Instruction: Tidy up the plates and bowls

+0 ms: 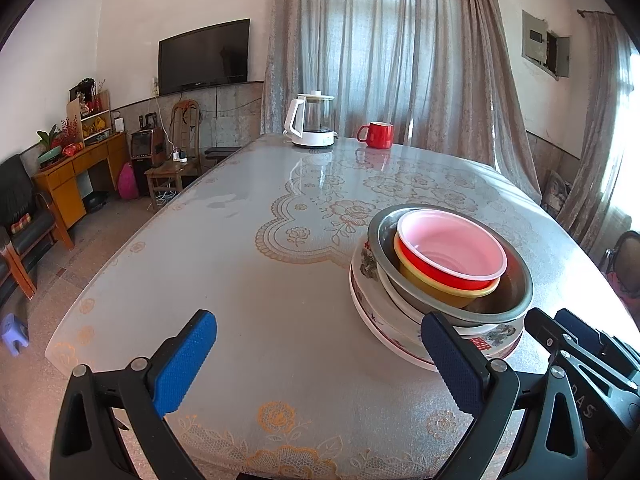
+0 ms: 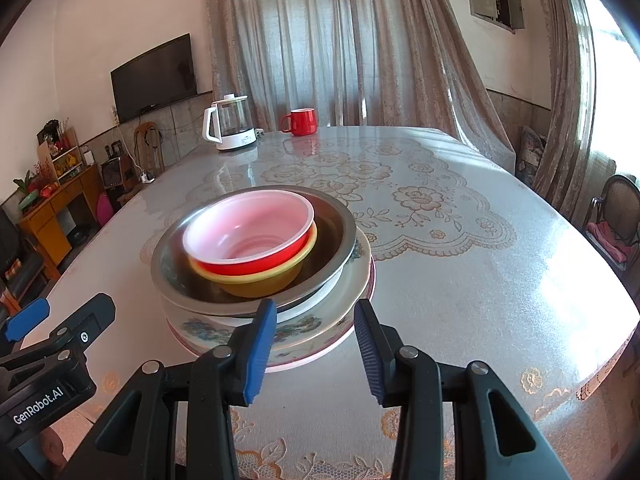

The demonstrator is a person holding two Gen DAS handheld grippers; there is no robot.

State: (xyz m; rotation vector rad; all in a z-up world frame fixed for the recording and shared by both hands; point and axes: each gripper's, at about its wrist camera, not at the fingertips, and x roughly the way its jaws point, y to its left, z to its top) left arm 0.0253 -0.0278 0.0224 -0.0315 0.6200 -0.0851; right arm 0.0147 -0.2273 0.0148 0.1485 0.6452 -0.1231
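Observation:
A nested stack stands on the table (image 1: 240,264): a red bowl (image 1: 452,248) with a pale inside sits in a yellow bowl (image 1: 440,290), inside a steel bowl (image 1: 516,294), on patterned white plates (image 1: 366,268). My left gripper (image 1: 316,320) is open wide over bare tablecloth, left of the stack, its right finger overlapping the plates' near edge. In the right wrist view the red bowl (image 2: 248,232), the steel bowl (image 2: 338,232) and the plates (image 2: 308,330) lie just beyond my right gripper (image 2: 316,308). It is partly open, its pads pressing on nothing.
A white-and-glass kettle (image 1: 312,124) and a red mug (image 1: 378,135) stand at the table's far end. The near table edge runs under both grippers. A chair (image 2: 616,216) stands off the right side, and a desk and chairs along the left wall.

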